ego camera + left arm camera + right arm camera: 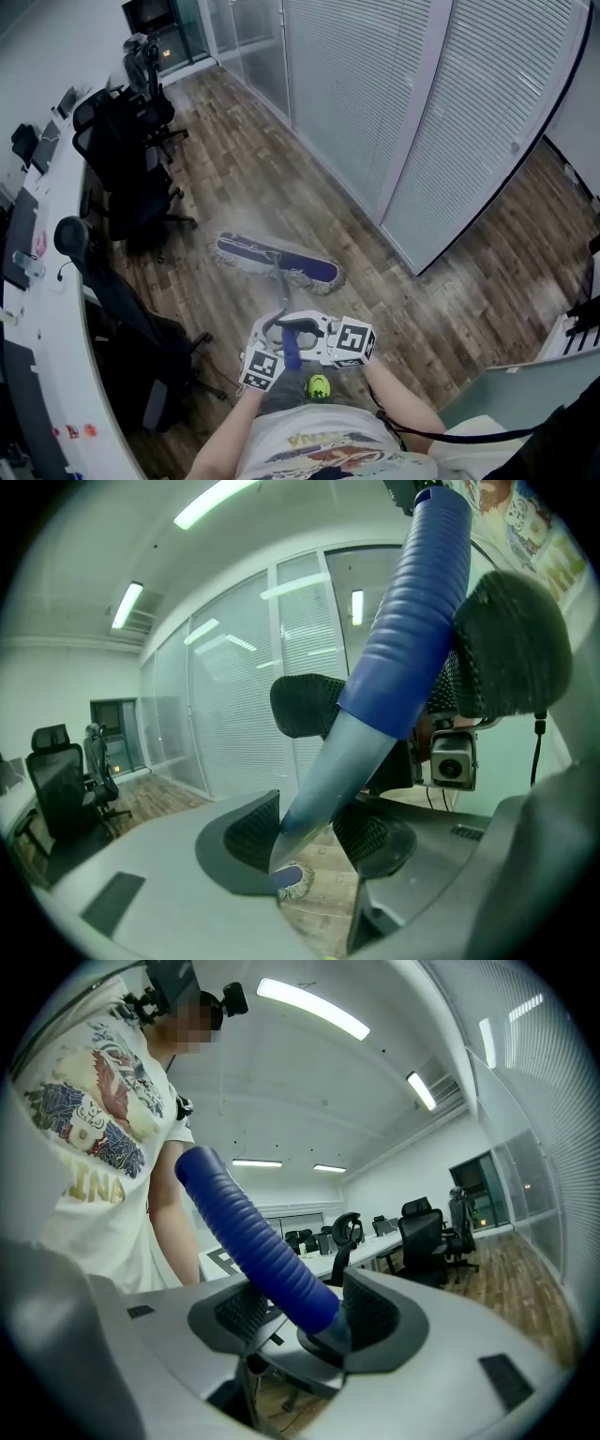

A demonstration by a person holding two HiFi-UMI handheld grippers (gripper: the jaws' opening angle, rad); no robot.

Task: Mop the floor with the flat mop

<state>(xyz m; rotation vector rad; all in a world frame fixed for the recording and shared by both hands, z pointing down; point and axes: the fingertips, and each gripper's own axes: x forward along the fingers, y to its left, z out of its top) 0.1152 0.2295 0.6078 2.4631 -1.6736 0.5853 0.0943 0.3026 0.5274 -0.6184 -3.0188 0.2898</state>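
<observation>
Left tongs (314,832) and right tongs (305,1314) clamp the flat mop handle (412,621).

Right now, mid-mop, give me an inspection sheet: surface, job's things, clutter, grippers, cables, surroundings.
Surface: wood floor, pale sheen around the flat mop.
Job's things: flat mop flat on the floor ahead; its handle runs up into both grippers.
Clutter: black office chairs left of the mop; small green object by the person's waist, unidentified.
Grippers: left gripper shut on the handle's silver pole; right gripper shut on its blue grip.
Cables: black cable at lower right of the head view.
Surroundings: glass partition with blinds ahead; white desk at left.
</observation>
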